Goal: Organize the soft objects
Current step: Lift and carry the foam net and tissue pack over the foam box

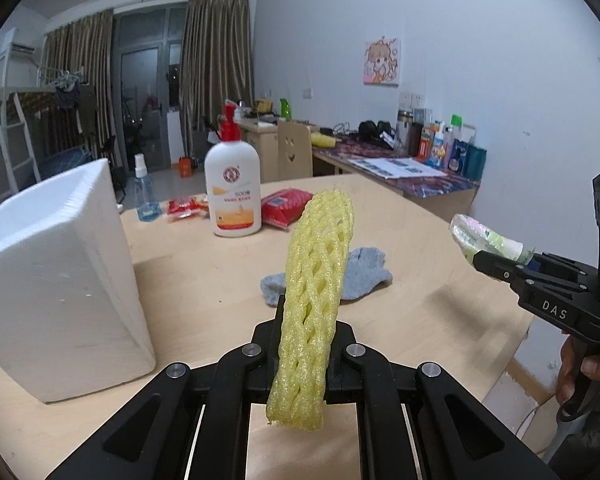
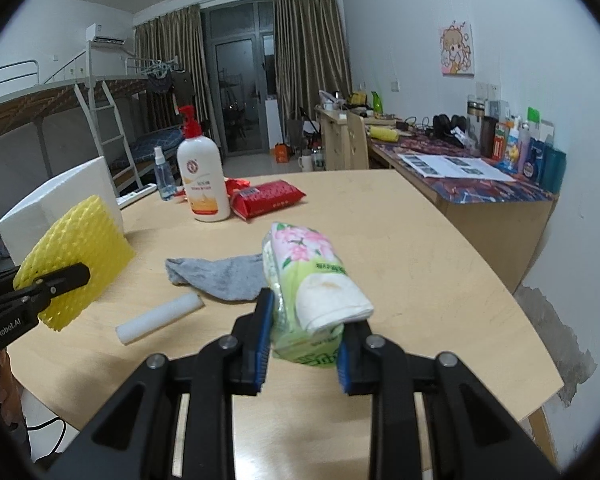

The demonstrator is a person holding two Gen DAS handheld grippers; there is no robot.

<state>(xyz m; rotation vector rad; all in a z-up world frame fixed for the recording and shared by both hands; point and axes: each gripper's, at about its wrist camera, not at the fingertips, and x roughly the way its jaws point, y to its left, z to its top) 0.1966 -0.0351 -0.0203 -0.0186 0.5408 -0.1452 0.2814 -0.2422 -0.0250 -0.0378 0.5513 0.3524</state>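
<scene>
My left gripper [image 1: 305, 320] is shut on a yellow foam net sleeve [image 1: 316, 280], which stands up above the wooden table [image 1: 420, 300]. From the right wrist view the same yellow foam net sleeve [image 2: 76, 256] shows at the left, clamped in the left gripper [image 2: 66, 276]. My right gripper [image 2: 306, 320] is shut on a green floral tissue pack [image 2: 308, 272], held above the table [image 2: 420, 280]. The tissue pack [image 1: 488, 240] and right gripper [image 1: 485, 264] also appear at the right of the left wrist view. A grey sock [image 2: 224, 276] and a white foam cylinder [image 2: 160, 318] lie on the table.
A white foam box [image 1: 56, 288] stands at the table's left. A white lotion pump bottle [image 1: 232, 188], a small spray bottle [image 1: 143, 192] and red packets [image 1: 284, 206] sit at the far side. A cluttered desk [image 2: 480, 184] lines the right wall.
</scene>
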